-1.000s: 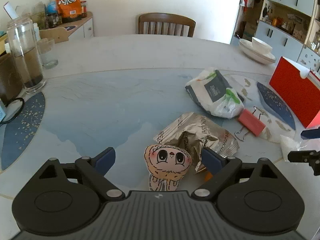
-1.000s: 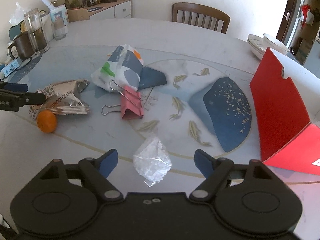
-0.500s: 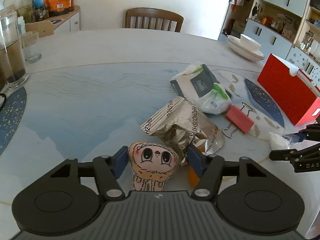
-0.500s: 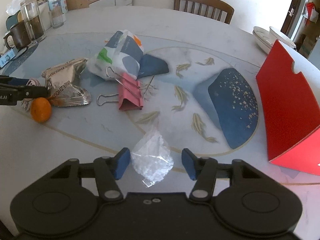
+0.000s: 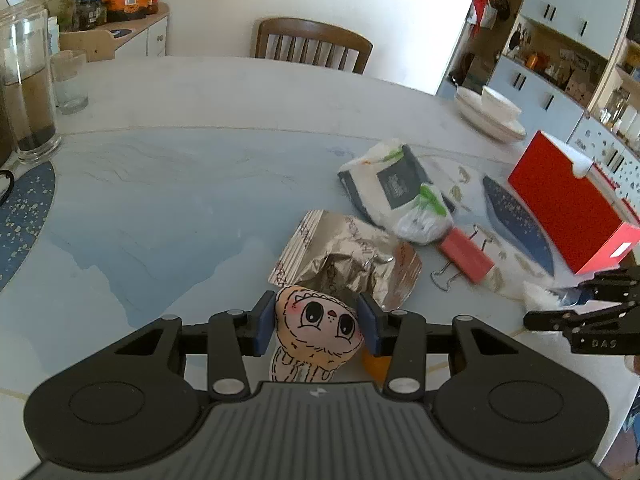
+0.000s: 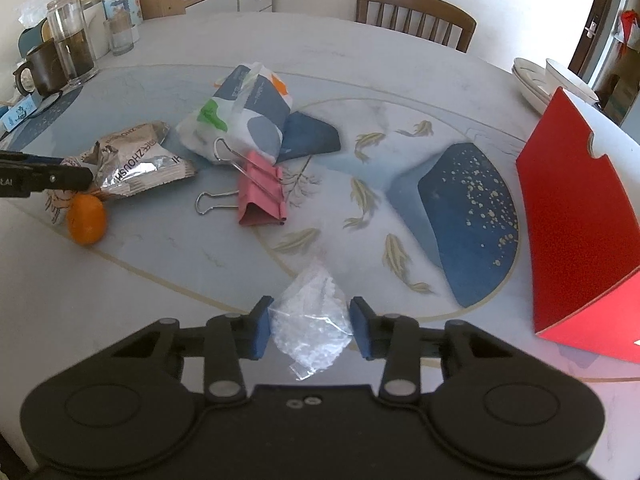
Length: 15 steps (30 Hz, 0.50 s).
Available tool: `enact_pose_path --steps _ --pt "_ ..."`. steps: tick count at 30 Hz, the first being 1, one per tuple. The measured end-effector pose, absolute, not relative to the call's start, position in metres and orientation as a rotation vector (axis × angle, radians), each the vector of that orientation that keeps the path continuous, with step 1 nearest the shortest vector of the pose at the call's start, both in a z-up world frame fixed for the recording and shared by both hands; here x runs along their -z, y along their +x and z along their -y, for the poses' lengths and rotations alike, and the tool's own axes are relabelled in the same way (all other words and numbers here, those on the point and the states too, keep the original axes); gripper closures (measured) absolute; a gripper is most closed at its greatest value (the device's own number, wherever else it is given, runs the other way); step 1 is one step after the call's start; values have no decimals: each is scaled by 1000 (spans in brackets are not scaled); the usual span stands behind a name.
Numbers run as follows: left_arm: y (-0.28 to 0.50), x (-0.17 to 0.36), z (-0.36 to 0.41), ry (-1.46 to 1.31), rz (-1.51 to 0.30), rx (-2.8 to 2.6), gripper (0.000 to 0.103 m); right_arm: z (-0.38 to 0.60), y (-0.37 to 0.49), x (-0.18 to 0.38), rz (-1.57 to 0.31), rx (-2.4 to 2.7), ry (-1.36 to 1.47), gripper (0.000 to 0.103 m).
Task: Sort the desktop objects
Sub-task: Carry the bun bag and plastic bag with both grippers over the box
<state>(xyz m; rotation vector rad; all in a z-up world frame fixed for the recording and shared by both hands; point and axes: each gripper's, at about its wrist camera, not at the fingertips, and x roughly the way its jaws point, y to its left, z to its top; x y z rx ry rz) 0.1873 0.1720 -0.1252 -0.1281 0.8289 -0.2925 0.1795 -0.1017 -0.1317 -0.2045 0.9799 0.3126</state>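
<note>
The left gripper (image 5: 317, 322) has its blue fingers (image 5: 265, 322) pressed against both sides of a small plush doll (image 5: 318, 334) with a drawn face, gripping it at the near edge of the counter (image 5: 168, 184). Just beside the doll lies an orange (image 6: 86, 219), partly hidden behind the right finger in the left wrist view, and a crumpled foil snack bag (image 5: 346, 264) lies just beyond. The right gripper (image 6: 311, 328) closes on a clear plastic bag (image 6: 310, 330) of white bits, its pads touching the bag's two sides near the counter's near edge. Toward the middle of the counter sit a pink binder clip (image 6: 260, 196) and a white printed pouch (image 6: 240, 116), touching each other. A red box (image 6: 580, 224) stands open at the right edge.
</note>
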Motion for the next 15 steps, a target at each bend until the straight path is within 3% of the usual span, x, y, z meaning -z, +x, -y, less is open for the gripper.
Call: enact_pose_path --steps 15 --pt "169 98 -158 -176 -799 293 61 124 173 110 -943 -301 -168 65"
